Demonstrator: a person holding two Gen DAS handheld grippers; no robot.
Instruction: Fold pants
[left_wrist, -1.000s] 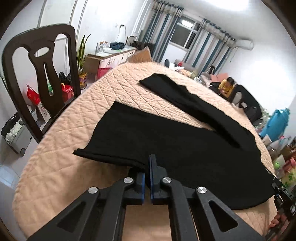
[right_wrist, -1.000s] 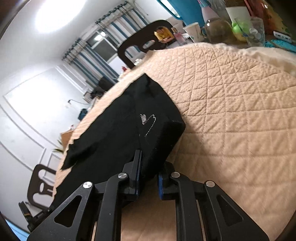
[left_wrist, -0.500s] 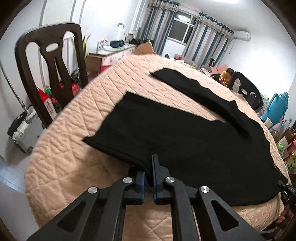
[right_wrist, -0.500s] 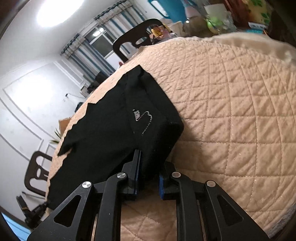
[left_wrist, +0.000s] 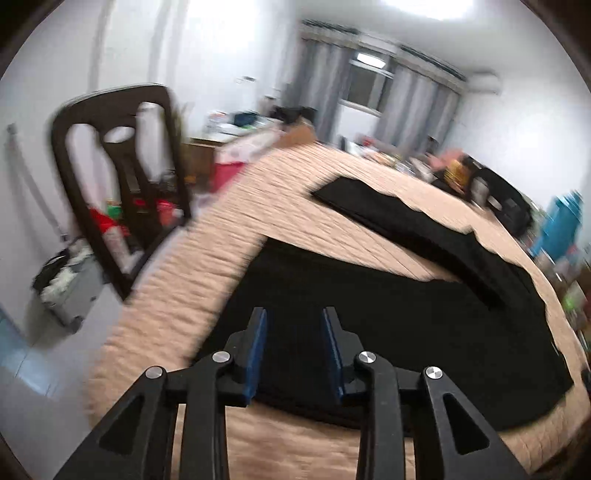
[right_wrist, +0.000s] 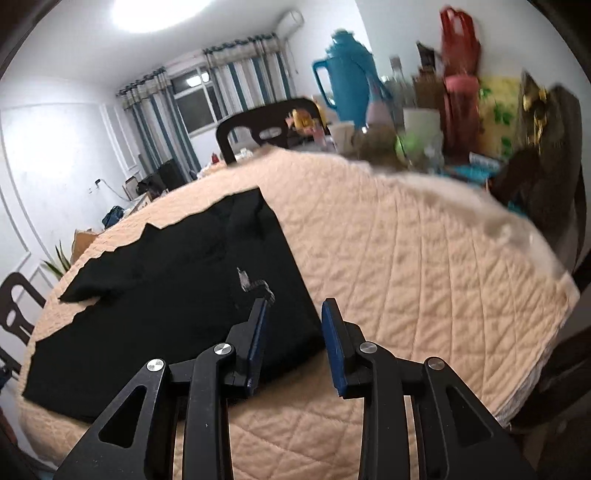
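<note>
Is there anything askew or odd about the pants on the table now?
Only slightly. The black pants lie flat on the quilted table cover, but their two legs splay apart in a V rather than lying together. No spill or damage shows.

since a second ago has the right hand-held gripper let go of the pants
Yes. The right hand-held gripper has just been opening; the pants corner lies free between its pads on the quilt.

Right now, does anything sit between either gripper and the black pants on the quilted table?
Nothing visible. The pants lie flat directly under the left gripper and beside the right gripper; both jaws have just been opening, clear of cloth.
</note>
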